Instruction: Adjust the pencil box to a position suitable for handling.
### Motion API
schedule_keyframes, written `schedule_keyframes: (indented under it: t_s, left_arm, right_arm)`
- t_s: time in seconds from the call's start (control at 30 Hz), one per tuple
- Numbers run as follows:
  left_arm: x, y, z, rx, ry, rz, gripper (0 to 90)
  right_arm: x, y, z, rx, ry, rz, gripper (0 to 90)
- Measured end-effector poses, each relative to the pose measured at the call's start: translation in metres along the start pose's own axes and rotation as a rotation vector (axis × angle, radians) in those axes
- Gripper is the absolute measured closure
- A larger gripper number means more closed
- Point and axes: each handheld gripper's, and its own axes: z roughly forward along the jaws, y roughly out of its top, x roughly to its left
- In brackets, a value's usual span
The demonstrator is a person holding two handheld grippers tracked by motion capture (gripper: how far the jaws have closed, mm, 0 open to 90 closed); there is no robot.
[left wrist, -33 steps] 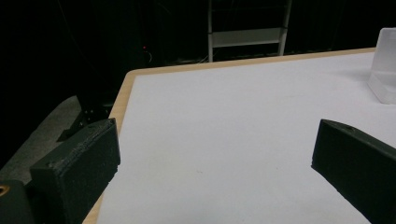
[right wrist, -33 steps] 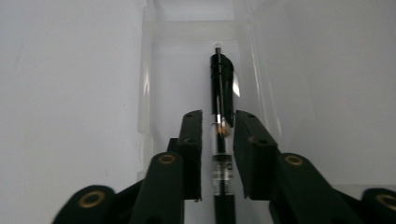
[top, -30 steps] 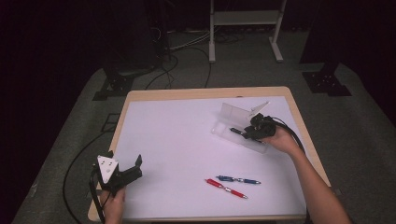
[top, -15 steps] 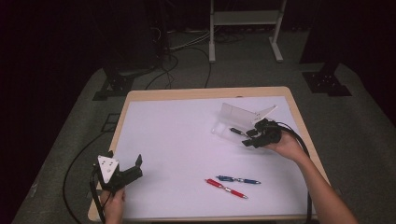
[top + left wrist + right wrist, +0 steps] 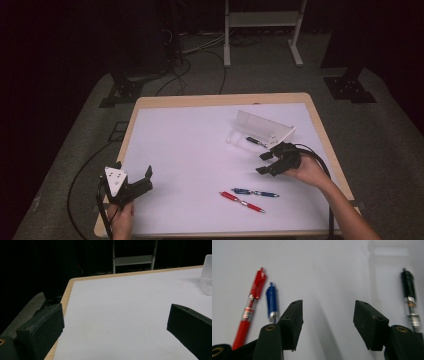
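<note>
A clear plastic tray point(image 5: 262, 128) lies tipped on the white table cover at the right, with a black pen point(image 5: 255, 142) resting in it. My right gripper point(image 5: 266, 163) hovers just in front of the tray, open and empty. Its own view shows the black pen point(image 5: 409, 300) at the right and, at the left, a red pen point(image 5: 249, 312) beside a blue pen point(image 5: 272, 302). In the high view the blue pen point(image 5: 255, 192) and red pen point(image 5: 241, 201) lie near the front. My left gripper point(image 5: 134, 179) rests open at the front left corner, jaws wide apart point(image 5: 112, 325).
The table's wooden edge point(image 5: 220, 101) frames the white cover. Cables and a white stand point(image 5: 260, 20) sit on the dark floor behind. A corner of the clear tray point(image 5: 207, 275) appears in the left gripper view.
My right gripper has drawn back from the tray toward the front and left the black pen lying in it. The left gripper has stayed put.
</note>
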Motion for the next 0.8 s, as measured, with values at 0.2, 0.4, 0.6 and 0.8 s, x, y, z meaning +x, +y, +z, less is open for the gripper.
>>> schedule_keyframes:
  t_s: [0.2, 0.4, 0.6, 0.8]
  left_arm:
    - [0.000, 0.000, 0.000, 0.002, -0.002, 0.002, 0.4]
    - [0.001, 0.000, -0.001, 0.001, 0.000, 0.000, 0.4]
    - [0.000, 0.000, -0.001, 0.001, 0.001, 0.002, 0.4]
    - [0.001, 0.000, -0.001, 0.001, 0.000, -0.001, 0.4]
  right_arm:
    - [0.019, -0.001, 0.003, -0.005, 0.028, -0.053, 40.7]
    - [0.038, -0.006, 0.011, 0.011, 0.055, -0.079, 41.8]
    - [0.046, -0.012, 0.015, 0.014, 0.055, -0.084, 43.7]
    - [0.053, -0.015, 0.020, 0.027, 0.065, -0.094, 47.4]
